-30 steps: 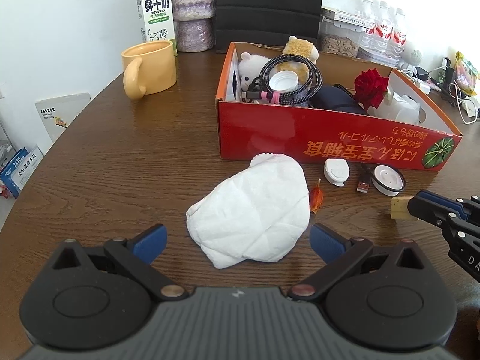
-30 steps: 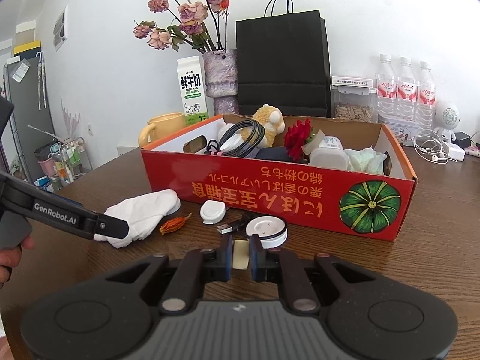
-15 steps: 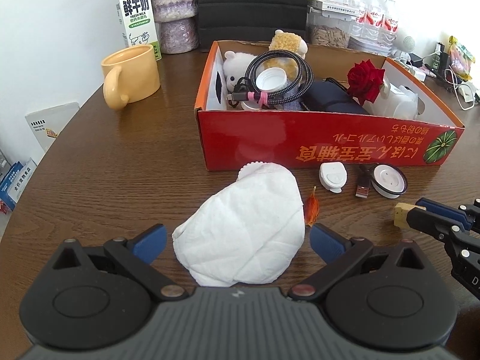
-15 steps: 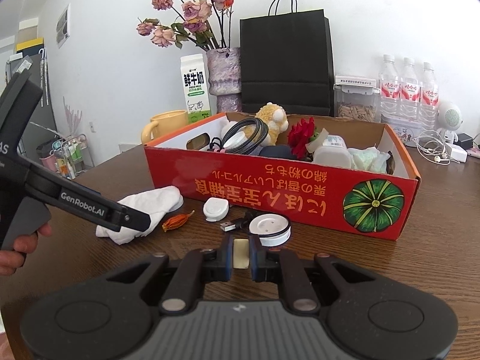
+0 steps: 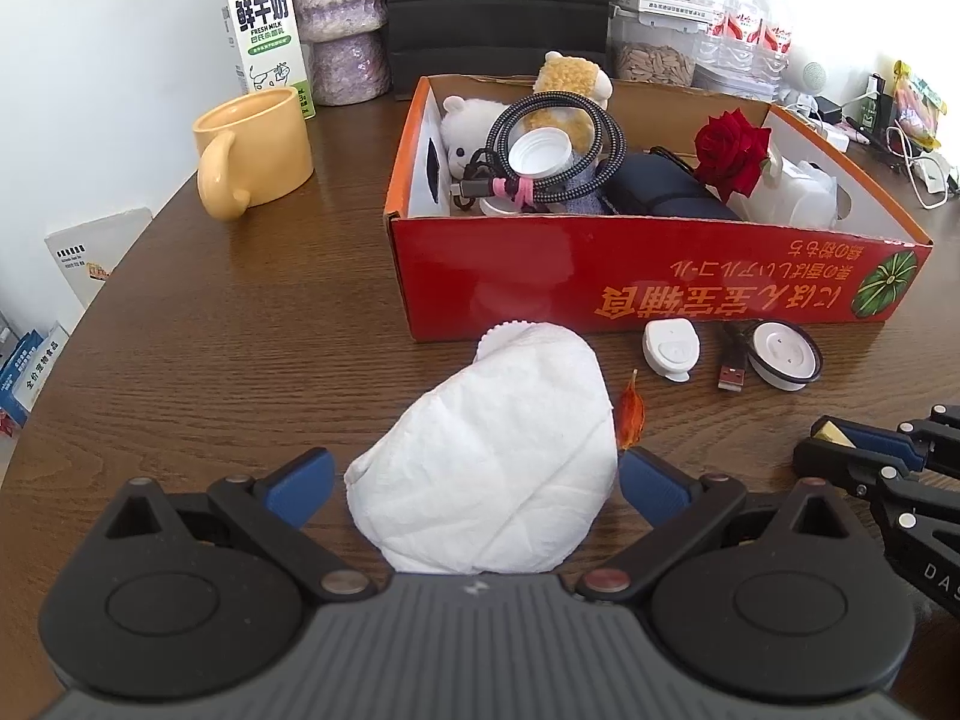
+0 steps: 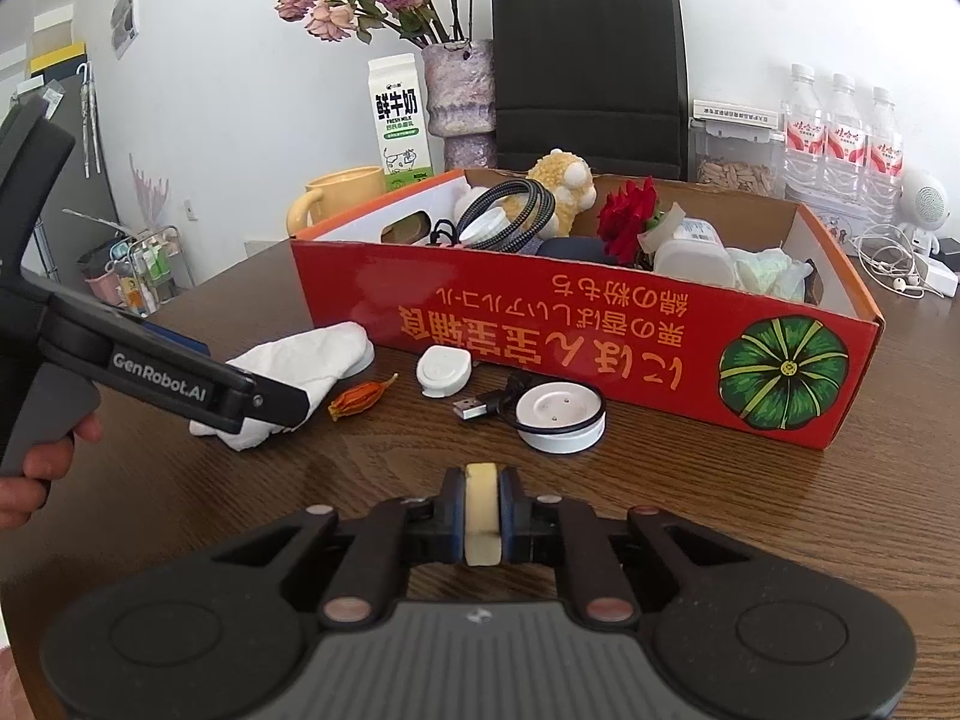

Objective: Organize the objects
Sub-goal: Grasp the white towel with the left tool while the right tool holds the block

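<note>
A crumpled white cloth [image 5: 498,468] lies on the brown table in front of the red cardboard box [image 5: 600,276]. My left gripper [image 5: 477,477] is open, with its blue pads on either side of the cloth's near part; whether they touch it I cannot tell. My right gripper [image 6: 482,504] is shut on a small cream block [image 6: 482,516], low over the table to the right. An orange dried petal [image 5: 631,414], a white oval device [image 5: 671,351] and a white round puck [image 5: 783,354] with a USB cable lie along the box front.
The box holds plush toys, a coiled cable [image 5: 552,150], a red rose [image 5: 732,150] and white containers. A yellow mug [image 5: 252,156], a milk carton [image 5: 264,18], a vase and a black bag [image 6: 588,72] stand behind. Water bottles [image 6: 840,138] and earphones are at the far right.
In the left wrist view the cloth has slid lower in the frame and sits deeper between the open fingers. The right gripper still holds the cream block and has barely moved.
</note>
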The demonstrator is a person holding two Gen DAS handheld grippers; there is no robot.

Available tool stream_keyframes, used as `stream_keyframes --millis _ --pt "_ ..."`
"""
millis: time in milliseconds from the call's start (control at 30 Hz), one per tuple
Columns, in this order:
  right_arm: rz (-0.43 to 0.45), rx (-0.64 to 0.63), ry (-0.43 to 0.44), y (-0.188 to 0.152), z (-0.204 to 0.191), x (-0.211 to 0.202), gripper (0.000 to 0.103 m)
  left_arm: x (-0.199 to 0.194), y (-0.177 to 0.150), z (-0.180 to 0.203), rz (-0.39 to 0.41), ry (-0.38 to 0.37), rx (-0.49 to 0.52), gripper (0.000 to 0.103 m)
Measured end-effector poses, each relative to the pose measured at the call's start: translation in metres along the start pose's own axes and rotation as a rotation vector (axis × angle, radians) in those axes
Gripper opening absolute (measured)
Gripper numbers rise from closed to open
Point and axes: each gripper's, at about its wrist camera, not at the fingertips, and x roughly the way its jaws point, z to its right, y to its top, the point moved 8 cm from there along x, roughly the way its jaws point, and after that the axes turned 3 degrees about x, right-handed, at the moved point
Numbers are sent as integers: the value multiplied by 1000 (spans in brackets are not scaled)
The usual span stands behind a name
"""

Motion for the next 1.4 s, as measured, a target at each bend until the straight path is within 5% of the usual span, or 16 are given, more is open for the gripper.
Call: stream_keyframes --millis 533,1233,1333,1400 --pt "1 12 -4 1 3 1 11 15 -6 -3 -9 -24 -15 103" --pt "17 16 -11 1 2 -3 11 -18 -12 -2 56 -24 -13 75" --pt "16 15 -7 0 -1 -5 11 -21 -13 -1 56 -32 -12 77" --pt "17 15 -9 -1 -2 -6 11 -22 -14 0 55 -39 -5 88"
